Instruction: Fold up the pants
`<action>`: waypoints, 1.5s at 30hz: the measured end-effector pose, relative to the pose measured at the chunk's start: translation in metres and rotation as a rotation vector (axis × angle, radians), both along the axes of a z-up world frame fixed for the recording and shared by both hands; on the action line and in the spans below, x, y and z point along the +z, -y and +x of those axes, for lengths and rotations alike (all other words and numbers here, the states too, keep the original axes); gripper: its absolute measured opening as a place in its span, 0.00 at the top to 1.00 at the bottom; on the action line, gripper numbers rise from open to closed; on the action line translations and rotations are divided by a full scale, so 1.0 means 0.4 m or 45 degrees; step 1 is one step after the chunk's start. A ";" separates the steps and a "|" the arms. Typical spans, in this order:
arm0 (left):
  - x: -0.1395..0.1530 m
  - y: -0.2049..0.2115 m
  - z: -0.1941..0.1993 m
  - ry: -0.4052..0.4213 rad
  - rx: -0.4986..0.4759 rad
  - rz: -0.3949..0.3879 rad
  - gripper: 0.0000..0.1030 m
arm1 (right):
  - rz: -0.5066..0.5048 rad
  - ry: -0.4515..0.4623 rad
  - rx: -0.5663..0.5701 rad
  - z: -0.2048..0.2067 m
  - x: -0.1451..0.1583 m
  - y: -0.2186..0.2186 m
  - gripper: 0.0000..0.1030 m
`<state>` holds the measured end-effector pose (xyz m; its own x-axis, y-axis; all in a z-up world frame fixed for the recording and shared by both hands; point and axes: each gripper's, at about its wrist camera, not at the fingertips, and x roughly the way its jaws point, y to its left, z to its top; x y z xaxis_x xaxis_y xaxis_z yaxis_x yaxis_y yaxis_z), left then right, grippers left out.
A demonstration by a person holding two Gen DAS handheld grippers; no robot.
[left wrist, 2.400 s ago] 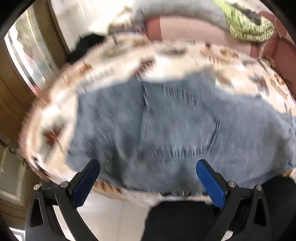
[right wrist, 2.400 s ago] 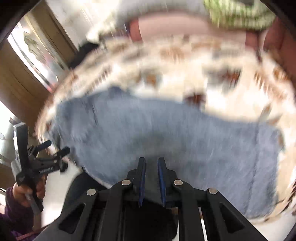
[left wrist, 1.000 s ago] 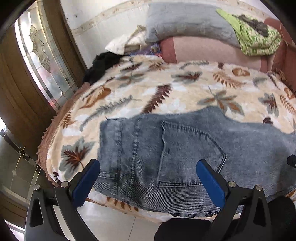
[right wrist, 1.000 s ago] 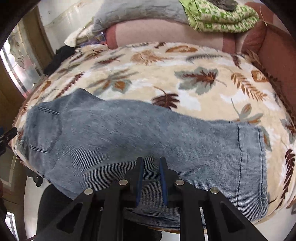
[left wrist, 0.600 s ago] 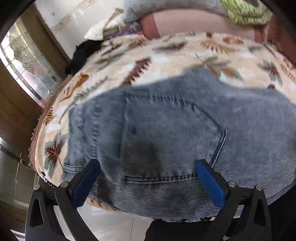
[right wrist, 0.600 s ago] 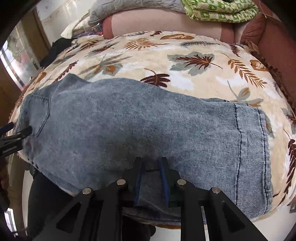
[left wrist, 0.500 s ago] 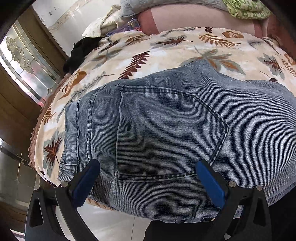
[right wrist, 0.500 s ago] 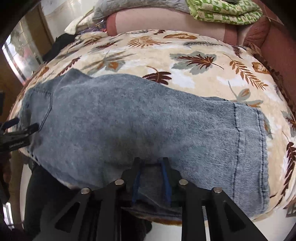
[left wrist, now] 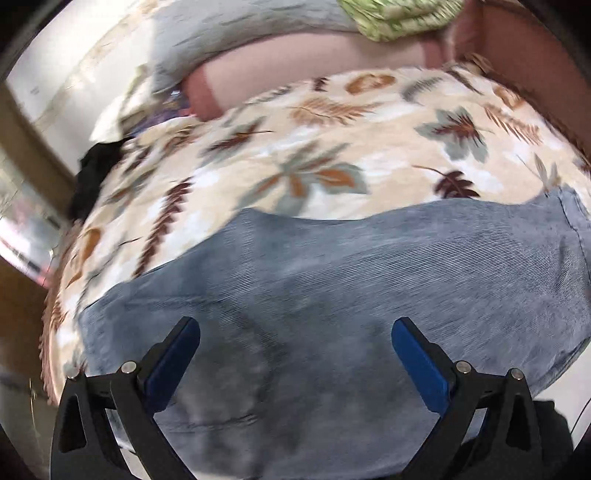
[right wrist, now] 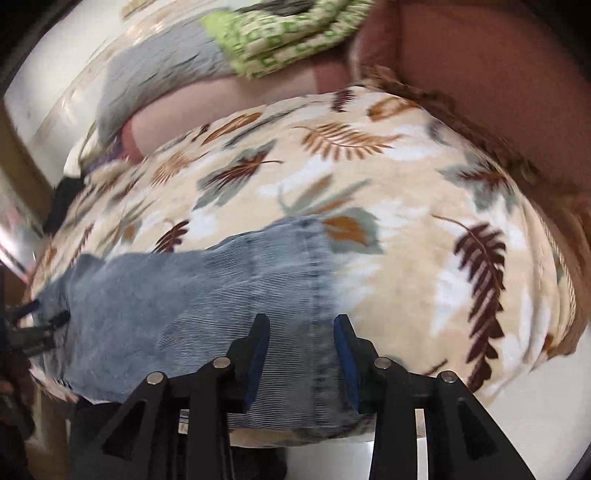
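Observation:
Blue-grey denim pants (left wrist: 332,295) lie flat along the near edge of a bed with a leaf-print blanket (left wrist: 332,147). My left gripper (left wrist: 295,354) is open and empty, just above the waist end of the pants. My right gripper (right wrist: 301,350) is open, its jaws on either side of the stitched leg hem (right wrist: 317,295) at the right end of the pants (right wrist: 184,302). The left gripper (right wrist: 40,328) shows small at the far left of the right wrist view. Both views are blurred by motion.
A grey pillow (left wrist: 240,40) and a folded green blanket (right wrist: 280,33) rest on a pink bolster (left wrist: 314,70) at the bed's far side. A red-brown headboard (right wrist: 498,85) stands on the right. Black cloth (left wrist: 92,173) lies at the bed's left corner. White floor (right wrist: 461,454) lies below.
My right gripper has let go of the pants, opened and moved right to the leg hem. My left gripper has swung right along the pants, still open.

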<state>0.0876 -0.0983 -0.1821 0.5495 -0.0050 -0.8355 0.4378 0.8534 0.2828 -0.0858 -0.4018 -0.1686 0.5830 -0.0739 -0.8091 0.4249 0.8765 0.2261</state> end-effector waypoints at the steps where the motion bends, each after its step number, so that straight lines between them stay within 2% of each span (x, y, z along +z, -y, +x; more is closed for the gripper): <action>1: -0.018 0.021 0.008 -0.027 -0.006 0.018 0.00 | 0.023 0.006 -0.003 -0.001 -0.006 0.009 0.62; 4: -0.074 0.063 0.020 -0.127 -0.019 0.077 0.00 | 0.073 -0.021 0.000 -0.001 -0.045 0.023 0.62; 6: -0.073 0.072 0.014 -0.106 -0.014 0.090 0.00 | 0.106 -0.090 0.007 -0.003 -0.082 0.033 0.62; 9: -0.049 0.086 0.004 -0.072 -0.031 0.135 0.00 | 0.120 -0.067 0.020 -0.018 -0.079 0.037 0.62; 13: 0.006 0.118 -0.031 -0.003 -0.087 0.075 0.00 | 0.128 0.000 0.009 -0.038 -0.047 0.052 0.62; 18: 0.024 0.174 -0.067 0.026 -0.160 0.062 0.00 | 0.094 0.065 0.056 -0.035 0.000 0.029 0.62; 22: 0.026 0.191 -0.086 0.023 -0.184 0.045 0.00 | 0.080 0.055 0.096 -0.034 0.003 0.001 0.62; 26: 0.014 0.190 -0.085 0.016 -0.185 0.045 0.00 | 0.123 0.022 0.144 -0.019 -0.023 -0.029 0.62; 31: -0.013 0.177 -0.073 -0.010 -0.161 0.049 0.00 | 0.115 -0.033 0.211 0.014 -0.062 -0.083 0.62; 36: -0.057 0.167 -0.053 -0.057 -0.138 0.060 0.00 | 0.061 -0.053 0.238 0.027 -0.076 -0.110 0.50; 39: -0.083 0.161 -0.047 -0.091 -0.128 0.064 0.00 | 0.055 -0.061 0.245 0.032 -0.074 -0.116 0.49; 45: -0.049 0.145 -0.066 -0.048 -0.136 0.059 0.00 | 0.034 -0.045 0.222 0.017 -0.042 -0.108 0.49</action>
